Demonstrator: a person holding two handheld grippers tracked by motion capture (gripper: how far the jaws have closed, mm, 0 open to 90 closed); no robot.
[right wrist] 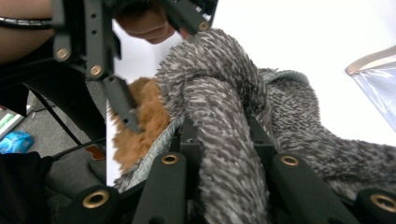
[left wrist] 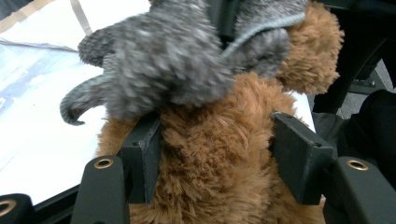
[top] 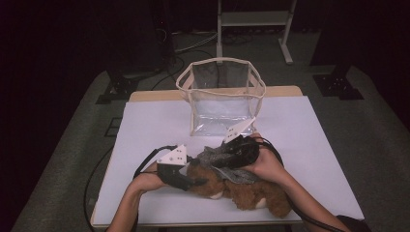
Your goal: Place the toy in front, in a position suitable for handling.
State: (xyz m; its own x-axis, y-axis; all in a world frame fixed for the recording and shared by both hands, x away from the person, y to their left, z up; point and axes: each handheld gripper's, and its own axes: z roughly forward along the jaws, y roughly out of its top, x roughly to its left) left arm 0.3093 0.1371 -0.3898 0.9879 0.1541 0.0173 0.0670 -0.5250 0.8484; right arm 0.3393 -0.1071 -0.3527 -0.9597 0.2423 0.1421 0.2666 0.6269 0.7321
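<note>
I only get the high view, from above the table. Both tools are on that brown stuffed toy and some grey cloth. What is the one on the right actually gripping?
Observer: The right tool has its jaws shut on a fold of the grey cloth, not on brown fur.
Operator: And the left one?
Observer: The left tool squeezes the stuffed toy across its brown body, one pad on each side.
Operator: Is the cloth fuzzy all over?
Observer: No, a paler ribbed hem runs along one edge.
</note>
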